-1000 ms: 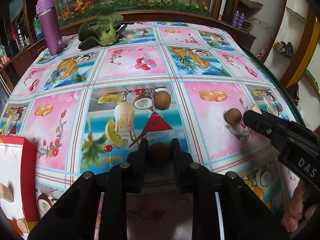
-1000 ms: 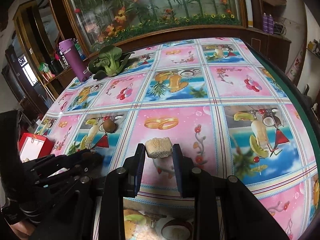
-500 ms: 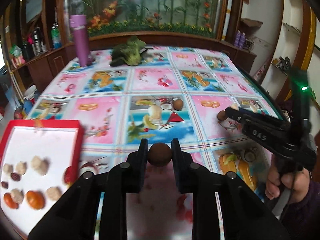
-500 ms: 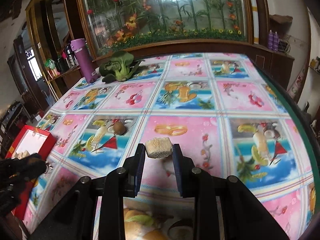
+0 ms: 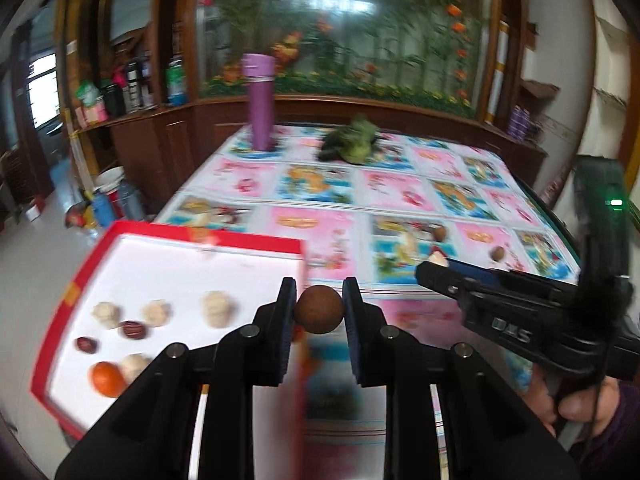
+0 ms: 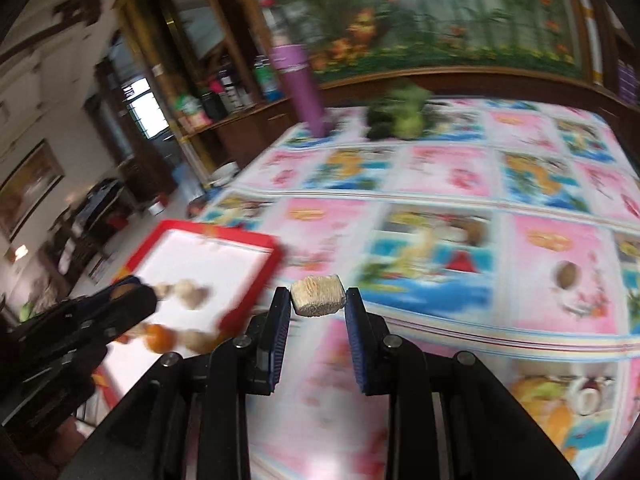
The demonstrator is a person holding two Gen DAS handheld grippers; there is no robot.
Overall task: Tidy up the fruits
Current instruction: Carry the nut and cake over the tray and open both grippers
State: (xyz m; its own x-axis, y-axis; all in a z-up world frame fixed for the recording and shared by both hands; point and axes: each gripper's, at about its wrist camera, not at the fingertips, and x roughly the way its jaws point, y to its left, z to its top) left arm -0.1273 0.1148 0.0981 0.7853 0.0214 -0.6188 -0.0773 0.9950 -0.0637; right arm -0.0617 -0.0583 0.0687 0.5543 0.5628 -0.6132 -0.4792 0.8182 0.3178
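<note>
My left gripper [image 5: 319,309] is shut on a round brown fruit [image 5: 319,309] and hangs above the table, just right of the red-rimmed white tray [image 5: 208,240]. Several pale lumpy fruits, two dark red ones and an orange one [image 5: 107,378] lie in that tray. My right gripper [image 6: 318,301] is shut on a pale lumpy chunk [image 6: 318,300], held above the table to the right of the tray [image 6: 224,240]. The right gripper [image 5: 520,320] also shows at the right of the left wrist view. One small brown fruit [image 6: 567,274] rests on the tablecloth, and another [image 5: 440,233] lies further back.
A purple bottle [image 5: 260,100] and a green leafy vegetable [image 5: 354,144] stand at the far side of the table. The picture-print tablecloth [image 6: 440,172] covers the table. A person's hand [image 5: 576,404] holds the right gripper. Shelves and wooden cabinets line the left.
Both grippers rose and swung left with their fruits still held. The red tray has come much further into both views.
</note>
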